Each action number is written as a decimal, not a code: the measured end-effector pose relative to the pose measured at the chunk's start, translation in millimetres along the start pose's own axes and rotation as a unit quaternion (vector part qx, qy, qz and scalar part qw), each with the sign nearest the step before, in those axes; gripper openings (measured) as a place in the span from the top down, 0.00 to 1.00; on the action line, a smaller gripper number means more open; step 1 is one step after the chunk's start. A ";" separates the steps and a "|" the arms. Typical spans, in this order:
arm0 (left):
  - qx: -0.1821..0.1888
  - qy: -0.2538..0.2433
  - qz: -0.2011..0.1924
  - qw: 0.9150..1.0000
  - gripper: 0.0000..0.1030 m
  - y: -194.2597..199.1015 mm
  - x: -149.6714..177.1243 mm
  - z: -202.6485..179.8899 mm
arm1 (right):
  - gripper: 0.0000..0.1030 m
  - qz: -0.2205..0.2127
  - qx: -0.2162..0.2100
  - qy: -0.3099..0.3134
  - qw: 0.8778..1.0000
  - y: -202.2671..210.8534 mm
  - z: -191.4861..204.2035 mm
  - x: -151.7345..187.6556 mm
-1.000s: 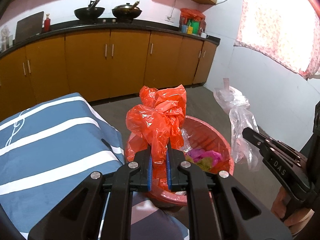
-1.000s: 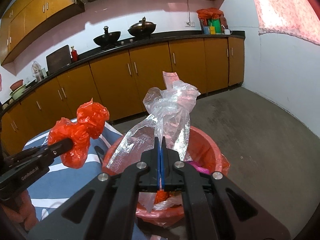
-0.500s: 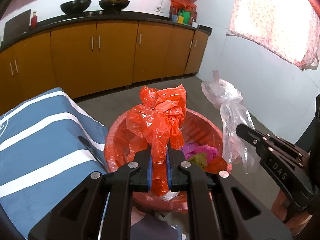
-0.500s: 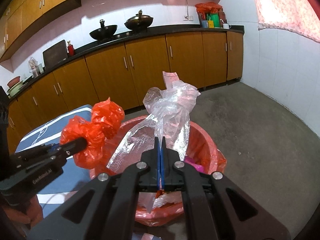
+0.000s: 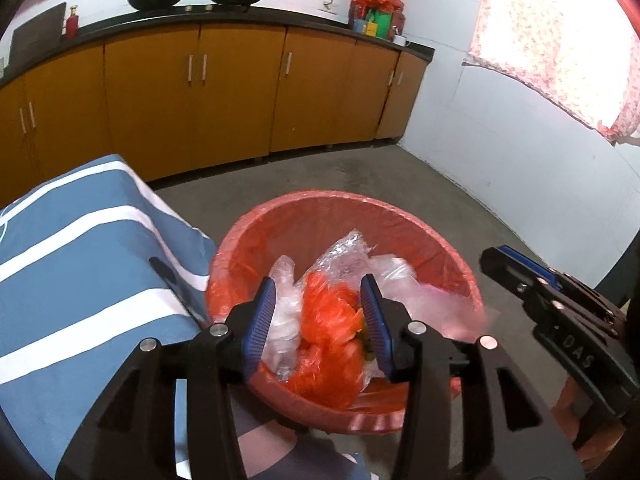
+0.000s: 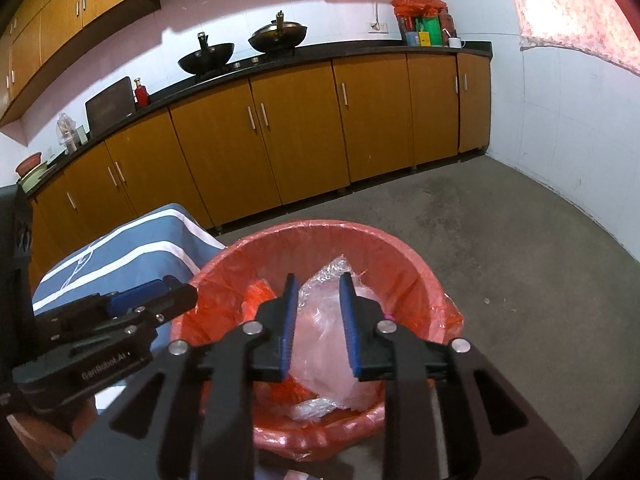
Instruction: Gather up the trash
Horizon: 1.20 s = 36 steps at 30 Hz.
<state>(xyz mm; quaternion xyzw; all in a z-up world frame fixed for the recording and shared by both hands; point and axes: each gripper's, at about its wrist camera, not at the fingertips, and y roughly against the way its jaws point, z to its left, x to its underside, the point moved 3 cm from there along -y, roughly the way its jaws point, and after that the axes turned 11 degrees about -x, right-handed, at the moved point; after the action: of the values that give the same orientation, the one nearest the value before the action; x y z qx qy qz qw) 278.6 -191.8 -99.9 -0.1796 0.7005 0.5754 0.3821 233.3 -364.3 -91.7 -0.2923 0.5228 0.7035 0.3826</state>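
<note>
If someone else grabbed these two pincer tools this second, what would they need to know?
Left gripper: open, jaws just opened, nothing pinched, poised over the bin.
Right gripper: open, jaws just opened too, nothing pinched, also over the bin.
The red bin, lined with a red bag, stands on the floor beside the blue striped cloth.
Done: the orange bag and the clear plastic bag now lie inside the bin.
Left: I see no more loose trash in these views; lift both tools clear and look around for anything remaining.
</note>
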 end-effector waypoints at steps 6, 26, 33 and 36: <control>-0.024 0.022 -0.009 0.999 0.55 14.6 -0.3 21.8 | 0.63 -0.015 0.004 -0.004 1.000 15.0 2.4 -2.9; -0.187 0.033 -0.159 0.969 0.02 205.2 54.4 107.7 | 0.04 -0.139 0.025 0.072 0.987 144.5 110.4 16.0; -0.244 0.033 -0.173 0.954 0.02 244.6 85.4 117.2 | 0.04 -0.123 0.022 0.093 0.988 166.5 142.6 43.1; -0.261 0.031 -0.179 0.948 0.02 254.6 93.9 116.3 | 0.04 -0.132 0.015 0.101 0.986 176.2 152.3 50.9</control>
<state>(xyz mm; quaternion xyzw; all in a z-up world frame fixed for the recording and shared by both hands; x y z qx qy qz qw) 80.5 5.2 -4.7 -0.4128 0.4938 0.6544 0.3969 55.6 -234.7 0.2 -0.4223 0.5262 0.6056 0.4220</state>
